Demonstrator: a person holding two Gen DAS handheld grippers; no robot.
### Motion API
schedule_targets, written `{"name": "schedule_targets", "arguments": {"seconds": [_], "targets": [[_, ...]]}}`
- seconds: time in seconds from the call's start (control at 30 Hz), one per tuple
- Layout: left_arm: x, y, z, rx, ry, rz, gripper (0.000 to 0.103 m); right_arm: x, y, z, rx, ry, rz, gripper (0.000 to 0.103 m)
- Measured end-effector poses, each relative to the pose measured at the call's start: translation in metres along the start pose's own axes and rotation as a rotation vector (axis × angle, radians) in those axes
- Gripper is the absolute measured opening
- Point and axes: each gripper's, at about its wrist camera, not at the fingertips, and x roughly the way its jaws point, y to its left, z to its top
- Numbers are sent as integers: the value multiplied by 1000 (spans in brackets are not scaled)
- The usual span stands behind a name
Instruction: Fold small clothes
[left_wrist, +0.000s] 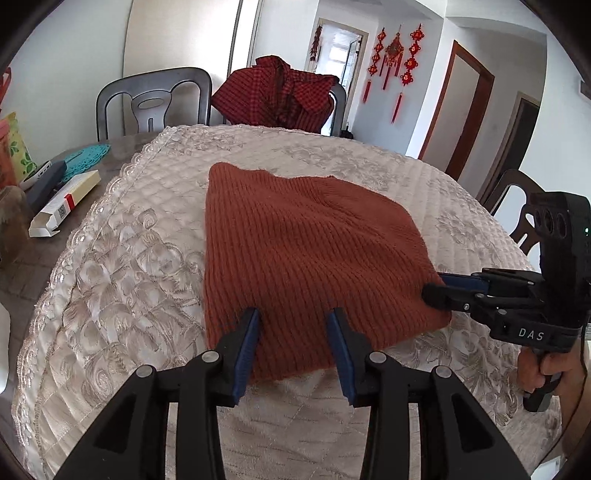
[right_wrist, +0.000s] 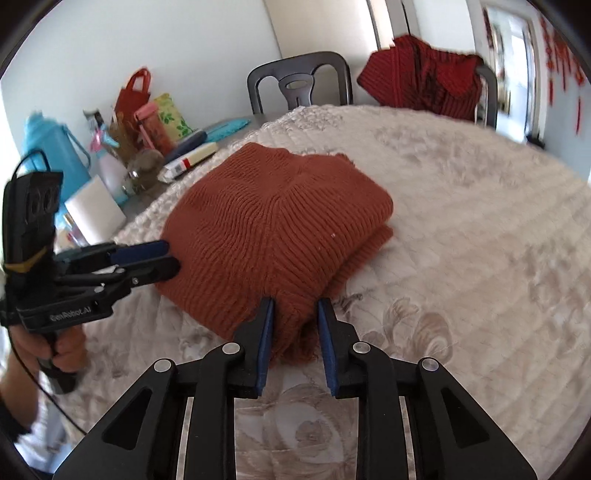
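While the rust-coloured knitted garment (left_wrist: 306, 254) lies already doubled over on the quilted cream table cover (left_wrist: 122, 266), we bring both tools to its near edge. Our left gripper (left_wrist: 293, 317) hangs over the near hem with its jaws part open; the blue pads (left_wrist: 248, 347) sit above the knit and we cannot tell whether they touch it, but nothing is pinched between them. Our right gripper (right_wrist: 295, 306) straddles the near right corner, where a bunched fold of the knit stands between the jaws. They are narrowly parted, and the pads seem to lie against the wool without clearly squeezing it, so we judge it not yet gripped.

We expect the garment to be soft, limp and fairly thick: a chunky ribbed knit that sags and stretches when lifted, light enough for two pinches, with a fuzzy surface that should not slip from the pads. Being in layers, it may splay apart if only the top sheet is caught. We would take hold at the two near corners, biting through all layers, so the fold carries over evenly.
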Motion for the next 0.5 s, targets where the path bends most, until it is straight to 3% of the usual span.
{"name": "schedule_targets", "arguments": {"seconds": [0.17,0.33,0.5], "targets": [[-10,0,6,-6,-16,-17,42,-11,7,4,-25,-15,-12,24],[-5,7,25,-23,-54,6,42,-30,3,19,2,-115,-18,24],[12,11,26,-29,-52,20,42,-5,-8,31,45,-76,-16,24]]}}
